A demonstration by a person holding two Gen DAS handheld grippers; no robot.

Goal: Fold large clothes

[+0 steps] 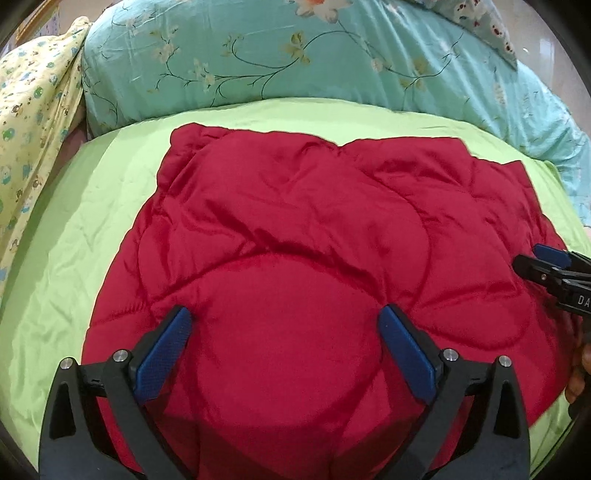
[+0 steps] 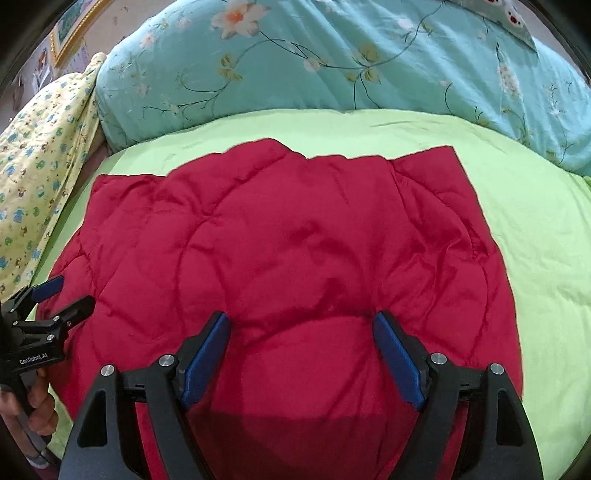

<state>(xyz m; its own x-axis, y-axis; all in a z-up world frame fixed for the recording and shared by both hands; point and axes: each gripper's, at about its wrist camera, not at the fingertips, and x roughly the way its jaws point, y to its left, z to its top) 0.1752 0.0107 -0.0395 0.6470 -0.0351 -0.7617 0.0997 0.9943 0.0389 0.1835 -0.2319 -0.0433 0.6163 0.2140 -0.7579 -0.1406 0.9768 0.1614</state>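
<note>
A red quilted padded garment [image 1: 303, 236] lies spread flat on a light green sheet [image 1: 92, 229], and the right wrist view shows the same garment [image 2: 295, 240] on that sheet [image 2: 546, 258]. My left gripper [image 1: 286, 321] hovers over its near left part, jaws open, nothing between the blue pads. My right gripper [image 2: 301, 325] hangs over the near right part, jaws wide open and empty. Each gripper shows at the edge of the other's view: the right gripper [image 1: 532, 260] and the left gripper [image 2: 70, 295], with a hand on the left one's handle.
A rolled teal floral quilt [image 1: 332, 55] lies along the far side of the bed. A yellow patterned blanket [image 1: 33, 122] is heaped at the far left. A framed picture [image 2: 74, 29] hangs on the wall behind. Green sheet shows on both sides of the garment.
</note>
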